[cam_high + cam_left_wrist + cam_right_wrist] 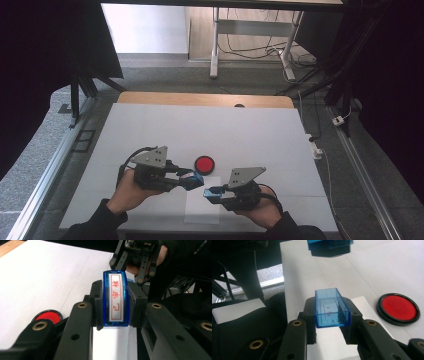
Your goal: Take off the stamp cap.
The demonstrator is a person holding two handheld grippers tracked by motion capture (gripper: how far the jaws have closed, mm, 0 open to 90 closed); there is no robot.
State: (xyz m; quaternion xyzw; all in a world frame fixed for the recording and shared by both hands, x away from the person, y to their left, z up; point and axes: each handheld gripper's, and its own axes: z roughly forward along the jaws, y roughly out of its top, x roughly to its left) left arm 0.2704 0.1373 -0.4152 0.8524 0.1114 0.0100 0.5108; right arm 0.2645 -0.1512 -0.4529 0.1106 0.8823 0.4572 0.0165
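Note:
My left gripper (189,181) is shut on a blue stamp (116,298), whose white face bears red characters. In the left gripper view the black jaws clamp the stamp's two sides. My right gripper (214,194) is shut on a clear blue cap (331,308), an open box with faint red ink marks inside. In the high view the stamp (193,180) and the cap (211,192) face each other a short way apart, above a white sheet of paper (202,210). A round red ink pad (204,164) lies just beyond the two grippers.
A white cover (200,130) spreads over the table, with a wooden strip (200,98) showing at the far edge. The ink pad (398,308) sits right of the cap in the right gripper view. Metal rails run along both table sides.

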